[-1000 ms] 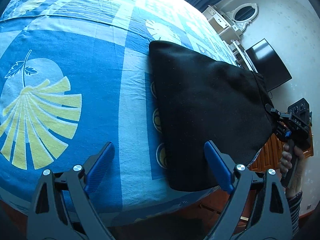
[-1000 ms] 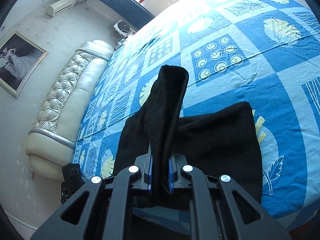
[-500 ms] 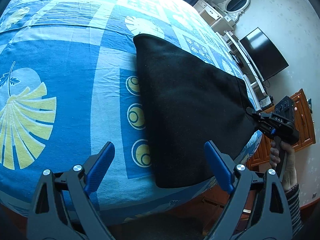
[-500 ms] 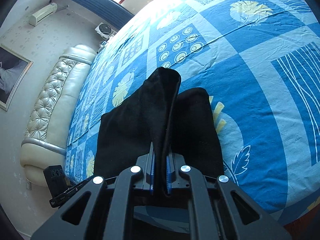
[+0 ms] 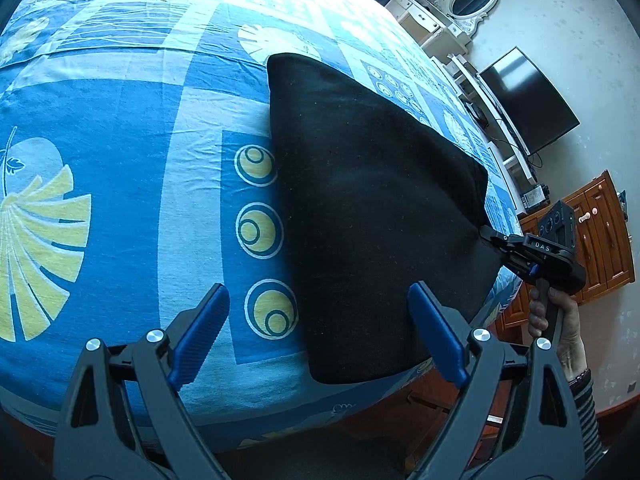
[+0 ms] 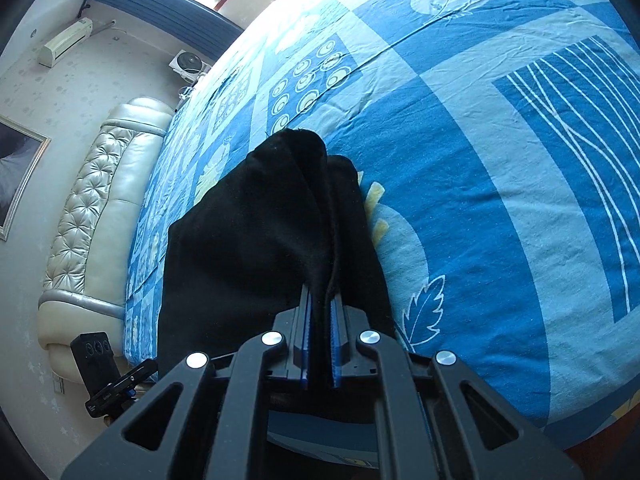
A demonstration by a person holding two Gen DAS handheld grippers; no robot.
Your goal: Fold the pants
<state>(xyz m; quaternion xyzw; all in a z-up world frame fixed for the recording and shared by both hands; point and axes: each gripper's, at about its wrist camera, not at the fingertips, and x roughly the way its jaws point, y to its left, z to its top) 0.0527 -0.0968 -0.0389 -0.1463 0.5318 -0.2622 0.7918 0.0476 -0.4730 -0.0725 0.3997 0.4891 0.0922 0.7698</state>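
Note:
Black pants [image 5: 372,208] lie folded on the blue patterned bed sheet [image 5: 120,128], near the bed's front edge. My left gripper [image 5: 320,332] hovers open above the sheet and the pants' near left edge, with nothing between its blue pads. My right gripper [image 6: 320,320] is shut on a raised fold of the pants [image 6: 280,232]; the cloth stands up between its pads and drapes forward. In the left wrist view the right gripper [image 5: 490,236] pinches the pants' right corner, with a hand [image 5: 560,320] on its handle.
A padded cream headboard [image 6: 92,208] bounds the bed on one side. A dark screen [image 5: 528,100], a white dresser with mirror [image 5: 452,12] and wooden cabinets [image 5: 600,236] stand past the other side. The left gripper's body [image 6: 108,380] shows at the bed's corner.
The right gripper has come down toward the bed with the fold, so the raised cloth stands lower and flatter. The left gripper has slid sideways, closer to the pants' left edge.

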